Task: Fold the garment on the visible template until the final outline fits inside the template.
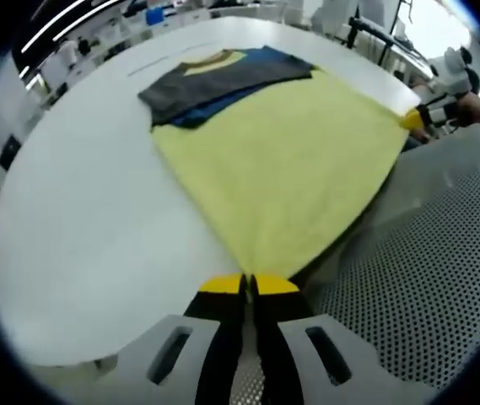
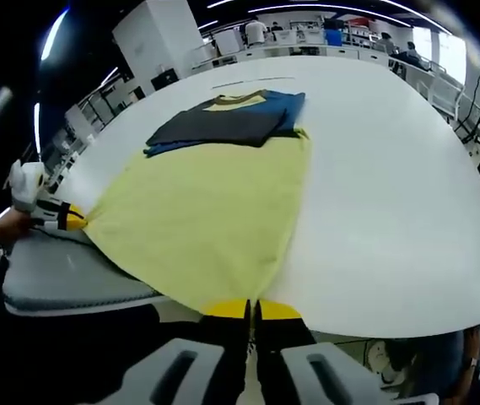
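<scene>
A yellow garment [image 1: 282, 160] lies spread on the white table [image 1: 88, 211], its dark grey and blue upper part [image 1: 214, 84] folded across near the collar. My left gripper [image 1: 250, 284] is shut on one corner of the hem, which is drawn to a point at the table's near edge. In the right gripper view the garment [image 2: 206, 211] stretches away from my right gripper [image 2: 252, 309], which is shut on the other hem corner. Each gripper also appears in the other's view, pinching its corner: the right gripper [image 1: 414, 120] and the left gripper [image 2: 71, 221].
A grey perforated chair [image 1: 425, 270] stands against the table's near edge under the hem, its seat [image 2: 62, 274] seen from the right gripper view too. A thin dark line [image 2: 252, 81] runs on the table beyond the collar. Benches and people fill the far background.
</scene>
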A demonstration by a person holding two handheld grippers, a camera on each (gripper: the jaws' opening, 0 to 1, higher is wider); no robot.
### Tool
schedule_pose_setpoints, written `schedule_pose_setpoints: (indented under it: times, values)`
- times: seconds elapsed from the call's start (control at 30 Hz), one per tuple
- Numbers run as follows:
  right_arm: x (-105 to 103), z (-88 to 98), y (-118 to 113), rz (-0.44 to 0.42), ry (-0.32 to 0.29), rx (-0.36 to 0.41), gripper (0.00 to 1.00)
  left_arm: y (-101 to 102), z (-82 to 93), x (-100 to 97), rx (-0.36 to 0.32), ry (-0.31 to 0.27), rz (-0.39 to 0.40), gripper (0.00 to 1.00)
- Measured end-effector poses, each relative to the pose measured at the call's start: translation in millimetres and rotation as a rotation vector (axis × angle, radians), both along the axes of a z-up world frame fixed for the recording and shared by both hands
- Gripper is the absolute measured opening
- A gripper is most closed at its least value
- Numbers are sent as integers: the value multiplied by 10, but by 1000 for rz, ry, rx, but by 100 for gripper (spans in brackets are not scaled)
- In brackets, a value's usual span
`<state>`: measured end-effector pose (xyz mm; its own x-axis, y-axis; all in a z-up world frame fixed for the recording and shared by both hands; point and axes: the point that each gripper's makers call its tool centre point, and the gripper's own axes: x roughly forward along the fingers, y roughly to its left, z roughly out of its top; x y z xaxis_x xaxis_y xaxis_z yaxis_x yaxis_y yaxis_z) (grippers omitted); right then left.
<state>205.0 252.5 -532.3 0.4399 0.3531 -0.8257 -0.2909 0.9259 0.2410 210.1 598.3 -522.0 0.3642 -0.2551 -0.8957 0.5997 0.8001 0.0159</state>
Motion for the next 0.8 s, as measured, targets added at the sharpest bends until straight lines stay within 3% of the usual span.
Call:
schedule_pose_setpoints:
  times: [0.43, 0.8]
  values:
    - [300, 419, 11, -7, -88, 55, 0, -3, 338, 217, -36, -49, 32, 0]
    - [552, 706, -18, 8, -156, 49, 0, 14, 660, 512, -78, -110, 58, 0]
